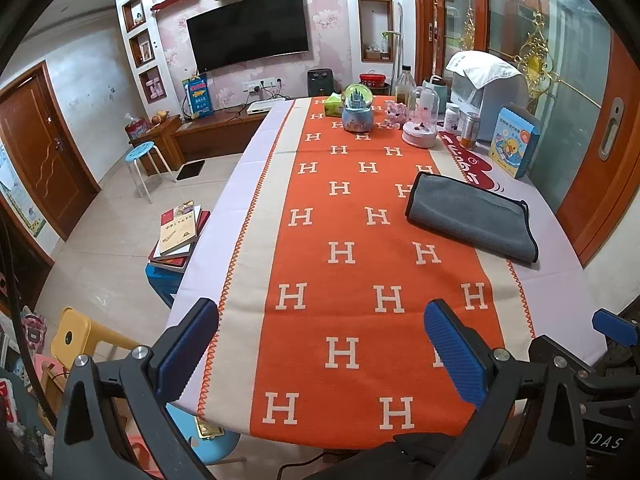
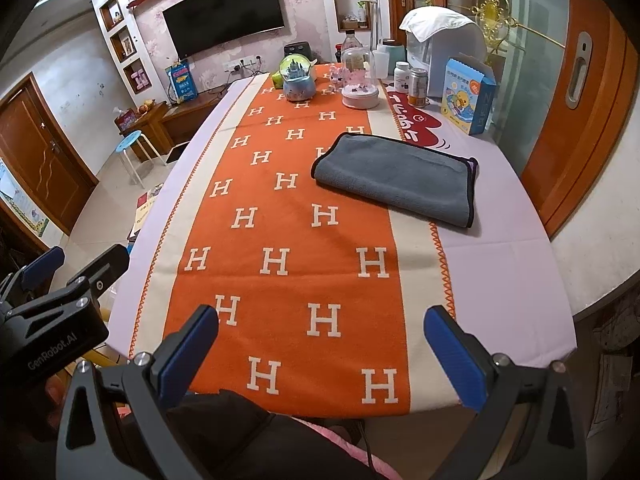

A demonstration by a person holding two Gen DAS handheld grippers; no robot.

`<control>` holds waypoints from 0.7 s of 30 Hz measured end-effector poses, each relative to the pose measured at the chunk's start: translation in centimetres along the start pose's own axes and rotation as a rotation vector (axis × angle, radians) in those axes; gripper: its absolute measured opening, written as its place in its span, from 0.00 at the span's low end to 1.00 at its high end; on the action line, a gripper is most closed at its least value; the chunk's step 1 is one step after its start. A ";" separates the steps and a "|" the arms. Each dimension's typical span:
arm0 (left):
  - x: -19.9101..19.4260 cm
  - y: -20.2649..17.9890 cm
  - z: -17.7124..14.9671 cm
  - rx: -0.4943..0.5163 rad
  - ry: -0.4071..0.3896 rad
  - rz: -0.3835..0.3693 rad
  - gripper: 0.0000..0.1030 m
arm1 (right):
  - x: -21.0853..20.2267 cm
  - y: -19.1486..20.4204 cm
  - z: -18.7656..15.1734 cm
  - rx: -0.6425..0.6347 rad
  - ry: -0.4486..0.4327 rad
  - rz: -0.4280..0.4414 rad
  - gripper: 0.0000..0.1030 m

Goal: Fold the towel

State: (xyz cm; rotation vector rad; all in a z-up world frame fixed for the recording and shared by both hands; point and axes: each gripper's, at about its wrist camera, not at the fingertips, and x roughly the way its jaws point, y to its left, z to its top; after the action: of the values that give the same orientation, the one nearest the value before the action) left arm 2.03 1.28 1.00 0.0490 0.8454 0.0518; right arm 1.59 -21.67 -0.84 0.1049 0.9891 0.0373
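A grey towel (image 1: 474,216) with black edging lies folded flat on the right side of the table, partly on the orange runner; it also shows in the right wrist view (image 2: 396,178). My left gripper (image 1: 320,344) is open and empty, held above the table's near edge, well short of the towel. My right gripper (image 2: 320,344) is open and empty, also above the near edge, short of the towel. The right gripper's finger (image 1: 614,326) shows at the right edge of the left wrist view, and the left gripper (image 2: 72,276) at the left edge of the right wrist view.
An orange runner (image 1: 352,264) with white H letters covers the table's middle. At the far end stand a snow globe (image 1: 357,110), a glass dome (image 1: 420,122), bottles, a blue box (image 1: 514,142) and a water dispenser (image 1: 488,96). A stack of books (image 1: 180,234) and stools stand left of the table.
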 end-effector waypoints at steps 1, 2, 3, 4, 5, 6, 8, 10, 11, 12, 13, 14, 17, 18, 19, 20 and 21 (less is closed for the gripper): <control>0.0 -0.1 0.0 0.000 0.001 0.000 0.99 | 0.0 0.0 0.0 0.000 0.000 -0.001 1.00; 0.0 -0.1 0.0 0.001 0.001 0.000 0.99 | 0.1 0.1 -0.1 0.000 0.001 -0.002 1.00; 0.1 0.0 -0.1 0.002 0.001 -0.002 0.99 | 0.1 0.1 -0.1 0.001 0.001 -0.001 1.00; 0.1 0.0 -0.1 0.004 0.002 -0.003 0.99 | 0.1 0.1 0.0 0.001 0.001 -0.002 1.00; 0.2 0.1 -0.2 0.005 0.003 -0.004 0.99 | 0.1 0.1 -0.1 0.001 0.002 -0.002 1.00; 0.2 0.1 -0.2 0.004 0.002 -0.004 0.99 | 0.2 0.1 -0.1 0.003 0.003 -0.003 1.00; 0.2 0.0 -0.2 0.004 0.003 -0.004 0.99 | 0.2 0.0 -0.2 0.003 0.004 -0.004 1.00; 0.4 0.0 -0.3 0.007 0.010 -0.005 0.99 | 0.3 -0.1 -0.4 0.006 0.005 -0.005 1.00; 0.5 0.0 -0.5 0.006 0.016 -0.007 0.99 | 0.3 -0.1 -0.5 0.007 0.006 -0.006 1.00; 0.6 0.0 -0.6 0.005 0.020 -0.008 0.99 | 0.3 -0.2 -0.6 0.008 0.007 -0.007 1.00; 0.6 0.1 -0.7 0.004 0.022 -0.010 0.99 | 0.3 -0.2 -0.6 0.009 0.008 -0.008 1.00; 0.6 0.1 -0.7 0.006 0.024 -0.010 0.99 | 0.2 -0.3 -0.7 0.010 0.010 -0.009 1.00; 0.5 0.1 -0.8 0.010 0.023 -0.012 0.99 | 0.2 -0.3 -0.8 0.011 0.013 -0.010 1.00; 0.5 0.1 -0.8 0.011 0.023 -0.013 0.99 | 0.1 -0.3 -0.8 0.011 0.013 -0.010 1.00; 0.4 0.1 -0.8 0.012 0.023 -0.014 0.99 | 0.1 -0.3 -0.9 0.012 0.013 -0.010 1.00; 0.4 0.0 -0.8 0.012 0.022 -0.013 0.99 | 0.1 -0.3 -0.9 0.012 0.013 -0.010 1.00; 0.4 0.1 -0.9 0.012 0.023 -0.013 0.99 | 0.1 -0.3 -0.9 0.011 0.014 -0.010 1.00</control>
State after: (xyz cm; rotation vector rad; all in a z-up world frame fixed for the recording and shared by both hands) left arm 1.65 1.38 0.11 0.0538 0.8688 0.0351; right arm 0.93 -21.90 -1.46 0.1102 1.0036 0.0234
